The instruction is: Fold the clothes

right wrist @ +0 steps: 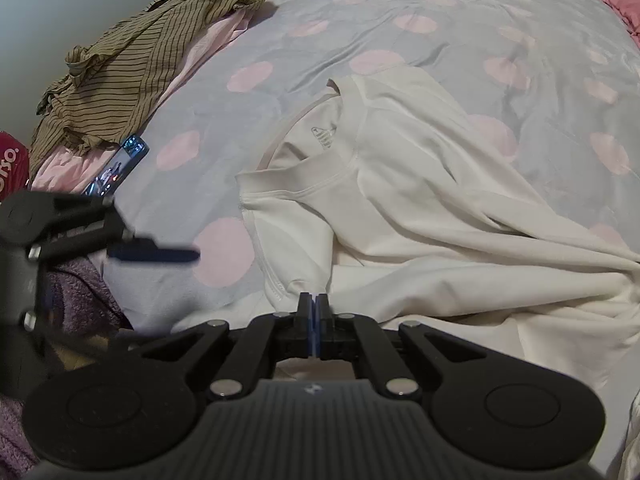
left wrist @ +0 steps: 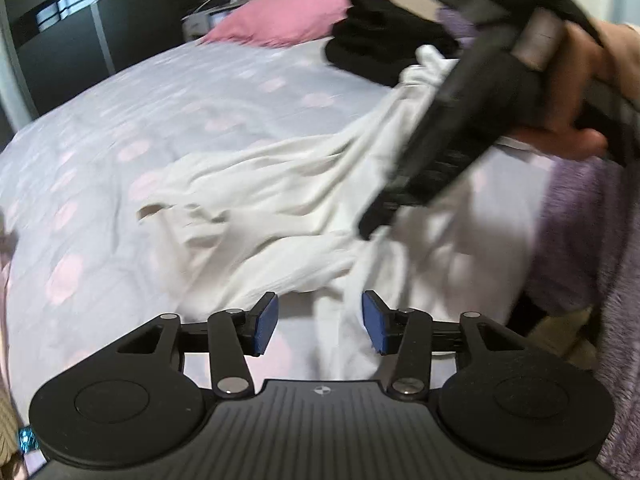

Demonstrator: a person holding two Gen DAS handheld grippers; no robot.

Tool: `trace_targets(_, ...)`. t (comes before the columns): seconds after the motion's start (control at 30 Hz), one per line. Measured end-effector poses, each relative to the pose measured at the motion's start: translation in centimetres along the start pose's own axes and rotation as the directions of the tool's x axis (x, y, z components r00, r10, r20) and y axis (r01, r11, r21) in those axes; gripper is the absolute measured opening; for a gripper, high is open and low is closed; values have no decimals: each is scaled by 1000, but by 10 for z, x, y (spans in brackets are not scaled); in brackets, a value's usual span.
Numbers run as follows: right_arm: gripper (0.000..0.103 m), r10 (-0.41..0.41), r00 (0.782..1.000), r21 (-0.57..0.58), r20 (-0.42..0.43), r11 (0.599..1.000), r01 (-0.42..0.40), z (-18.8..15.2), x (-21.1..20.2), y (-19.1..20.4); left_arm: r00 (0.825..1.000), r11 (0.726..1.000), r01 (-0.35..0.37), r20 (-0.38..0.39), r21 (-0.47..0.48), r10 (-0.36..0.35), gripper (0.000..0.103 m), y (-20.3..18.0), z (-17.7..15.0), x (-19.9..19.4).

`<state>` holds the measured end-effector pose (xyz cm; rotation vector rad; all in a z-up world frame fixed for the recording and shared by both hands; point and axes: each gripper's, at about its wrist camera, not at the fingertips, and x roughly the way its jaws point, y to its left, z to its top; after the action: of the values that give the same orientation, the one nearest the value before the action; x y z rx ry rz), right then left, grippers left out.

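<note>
A white T-shirt (right wrist: 420, 200) lies crumpled on the dotted bedspread (right wrist: 320, 20), collar and printed logo facing up. In the right wrist view my right gripper (right wrist: 314, 304) is shut at the shirt's near edge, by a sleeve. The left wrist view shows that gripper (left wrist: 372, 226), held by a hand (left wrist: 580, 92), with its tip in bunched white cloth (left wrist: 280, 200) whose folds run toward it. My left gripper (left wrist: 320, 322) stands open over the shirt's near part, its blue pads (left wrist: 266, 324) apart and pressing on nothing. It appears blurred at the left (right wrist: 152, 254) of the right wrist view.
An olive striped shirt (right wrist: 160, 52) lies on a pale pink garment (right wrist: 208, 40) at the bed's far left, a phone (right wrist: 120, 164) beside them. A black clothes pile (left wrist: 380, 44) and a pink pillow (left wrist: 280, 20) sit far back. A purple fleece (left wrist: 580, 232) borders the right.
</note>
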<state>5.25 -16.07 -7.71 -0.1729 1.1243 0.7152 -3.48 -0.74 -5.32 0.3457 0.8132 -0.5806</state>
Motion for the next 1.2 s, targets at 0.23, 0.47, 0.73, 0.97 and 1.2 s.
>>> trace_targets(0.23, 2, -49, 999, -45, -17, 998, 48, 1, 4, 4, 992, 985, 105, 86, -137, -94, 46, 29, 1, -17)
trace_targets(0.47, 2, -55, 998, -41, -23, 998, 54, 0, 3, 1, 998, 973, 2, 62, -232, 13, 47, 51, 4, -18)
trace_targets(0.73, 7, -65, 996, -119, 59, 990, 71, 7, -16, 20, 988, 981, -132, -93, -139, 120, 46, 42, -4, 7)
trace_targets(0.97, 26, -75, 994, -216, 74, 972, 90, 12, -14, 42, 985, 980, -137, -122, -146, 120, 46, 45, -9, 9)
trace_targets(1.2, 26, -138, 989, -400, 49, 905, 146, 6, 13, 76, 981, 978, -153, -137, -139, 134, 46, 48, -8, 11)
